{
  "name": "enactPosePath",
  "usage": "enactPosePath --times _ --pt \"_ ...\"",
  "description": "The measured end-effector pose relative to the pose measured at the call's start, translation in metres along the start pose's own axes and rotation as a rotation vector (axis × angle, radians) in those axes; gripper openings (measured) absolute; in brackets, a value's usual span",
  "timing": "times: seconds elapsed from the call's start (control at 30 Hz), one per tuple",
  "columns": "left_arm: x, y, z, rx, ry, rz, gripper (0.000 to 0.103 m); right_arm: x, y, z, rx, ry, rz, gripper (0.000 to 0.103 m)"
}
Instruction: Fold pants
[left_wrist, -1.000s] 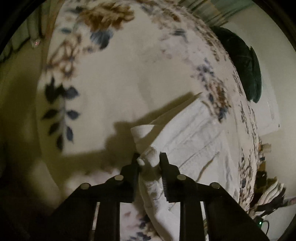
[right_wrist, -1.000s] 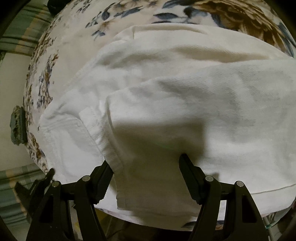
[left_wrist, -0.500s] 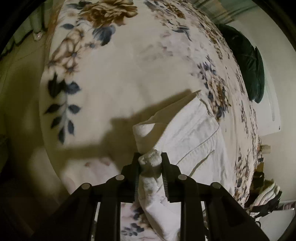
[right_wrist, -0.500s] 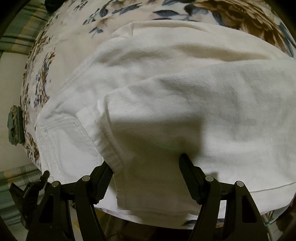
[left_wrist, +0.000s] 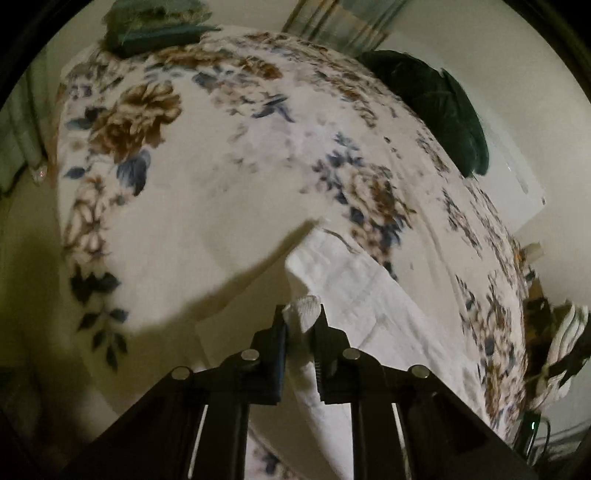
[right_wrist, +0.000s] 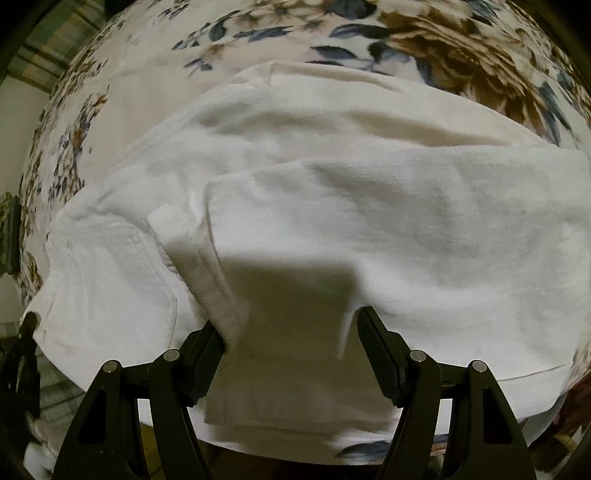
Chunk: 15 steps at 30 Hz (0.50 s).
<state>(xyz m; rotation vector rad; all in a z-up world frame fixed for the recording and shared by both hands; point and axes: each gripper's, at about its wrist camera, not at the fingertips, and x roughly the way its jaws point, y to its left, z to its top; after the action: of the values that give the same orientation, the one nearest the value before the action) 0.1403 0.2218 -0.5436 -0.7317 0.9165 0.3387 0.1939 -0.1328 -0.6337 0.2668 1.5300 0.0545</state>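
Carrying the fold well asks that the left gripper, its fingers closed on a bunch of the white pants lying on the floral bed, lifts evenly, while the right gripper waits open above the cloth.
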Motion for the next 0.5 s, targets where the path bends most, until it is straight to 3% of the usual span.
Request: enactPosePath --times 0.17,0.3,0.37,0.43,0.5 --pt "0.056 0.045 -0.003 -0.072 0.120 0.053 0.011 -0.002 -0.003 0.000 0.014 0.003 0.012 0.073" --pt "0.052 0.054 0.001 -0.096 0.155 -0.002 0.017 -0.003 -0.008 -0.001 0.020 0.020 0.023 0.073" --pt "0.039 0.063 0.003 -0.176 0.157 -0.024 0.022 -0.004 -0.015 -0.001 0.029 0.024 0.034 0.073" --pt "0.021 0.075 -0.001 -0.259 0.119 -0.032 0.043 -0.004 -0.021 -0.002 0.041 0.028 0.041 0.073" --pt "0.015 0.087 -0.009 -0.345 0.103 -0.092 0.054 -0.004 -0.027 -0.003 0.054 0.031 0.047 0.073"
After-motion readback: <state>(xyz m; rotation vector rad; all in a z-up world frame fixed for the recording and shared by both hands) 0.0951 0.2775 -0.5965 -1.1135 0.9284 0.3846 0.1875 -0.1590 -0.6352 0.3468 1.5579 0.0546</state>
